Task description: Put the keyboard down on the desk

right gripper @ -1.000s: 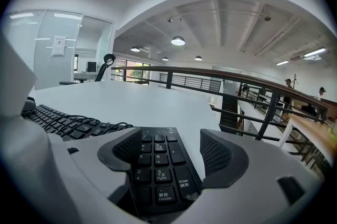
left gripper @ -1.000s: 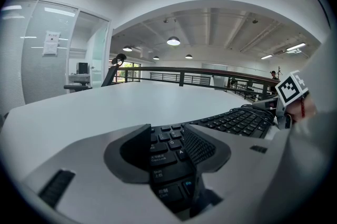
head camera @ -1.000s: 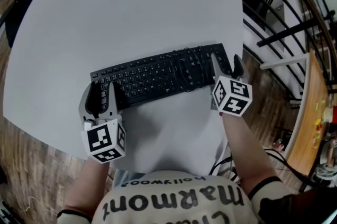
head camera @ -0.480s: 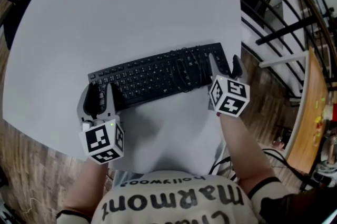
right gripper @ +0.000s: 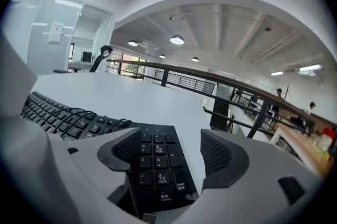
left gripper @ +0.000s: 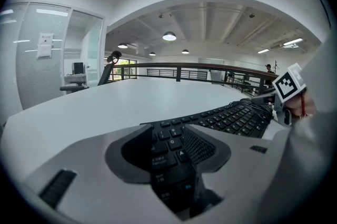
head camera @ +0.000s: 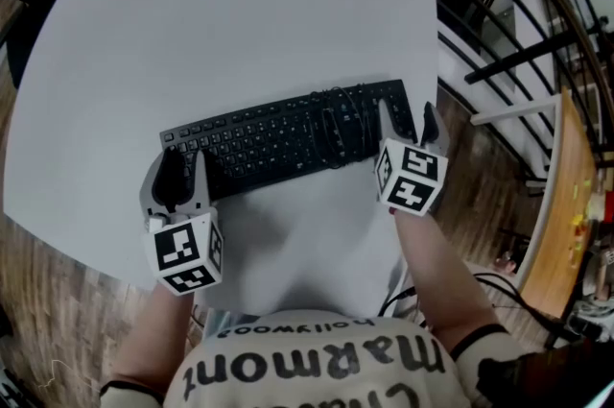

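1. The keyboard (head camera: 288, 135) lies flat on the table (head camera: 240, 12).
2. Our left tool (head camera: 182, 162) and right tool (head camera: 406, 114) stand spread, one over each end.
3. We think it is light and stiff, so we hold both ends.

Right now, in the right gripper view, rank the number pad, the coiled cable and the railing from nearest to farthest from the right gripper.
1. Number pad: between the fingers.
2. Coiled cable: left, on the keyboard.
3. Railing: beyond the desk's far edge.
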Demonstrator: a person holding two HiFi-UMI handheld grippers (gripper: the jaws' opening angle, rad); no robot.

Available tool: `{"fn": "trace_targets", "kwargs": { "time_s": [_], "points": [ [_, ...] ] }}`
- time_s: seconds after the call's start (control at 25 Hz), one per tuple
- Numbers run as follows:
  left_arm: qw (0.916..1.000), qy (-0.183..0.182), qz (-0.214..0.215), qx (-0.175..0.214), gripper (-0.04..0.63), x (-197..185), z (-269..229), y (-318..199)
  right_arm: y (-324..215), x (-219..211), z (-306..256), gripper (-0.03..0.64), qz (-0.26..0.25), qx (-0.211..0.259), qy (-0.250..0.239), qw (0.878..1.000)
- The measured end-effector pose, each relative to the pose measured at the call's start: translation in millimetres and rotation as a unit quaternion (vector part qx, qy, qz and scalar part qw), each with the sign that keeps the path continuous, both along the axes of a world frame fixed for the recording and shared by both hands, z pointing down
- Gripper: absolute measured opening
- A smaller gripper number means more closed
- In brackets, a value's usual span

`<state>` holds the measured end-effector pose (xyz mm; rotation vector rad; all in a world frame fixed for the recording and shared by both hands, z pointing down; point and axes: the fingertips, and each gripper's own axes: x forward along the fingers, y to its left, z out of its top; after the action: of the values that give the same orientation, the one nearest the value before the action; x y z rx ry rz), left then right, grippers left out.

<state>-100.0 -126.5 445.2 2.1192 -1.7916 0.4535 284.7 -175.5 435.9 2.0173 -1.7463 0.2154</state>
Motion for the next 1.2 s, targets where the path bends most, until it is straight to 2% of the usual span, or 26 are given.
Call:
{"fn": "trace_targets", "kwargs": {
  "time_s": [0.12, 0.64, 0.88, 1.2],
  "points": [
    [0.9999, -0.009, 0.009, -0.011, 0.184, 0.6, 2.7, 0.4, 1.4, -5.6, -1.7, 0.347, -0.003, -0.004, 0.033, 0.999],
    [0.9998, -0.012, 0.01, -0.015, 0.184, 2.9, 4.3, -0.2, 1.5, -1.2, 2.7, 0.348, 0.004, -0.008, 0.0, 1.0],
    [0.9985, -0.02, 0.049, -0.016, 0.149, 7.7, 3.9, 1.6, -0.2, -1.5, 2.9, 0.347, -0.001, -0.011, -0.002, 1.0],
    [0.9972, -0.027, 0.067, -0.018, 0.137, 8.0, 2.4, 0.4, -2.4, -2.9, 5.1, 0.325, -0.011, -0.018, -0.015, 1.0]
  ]
}}
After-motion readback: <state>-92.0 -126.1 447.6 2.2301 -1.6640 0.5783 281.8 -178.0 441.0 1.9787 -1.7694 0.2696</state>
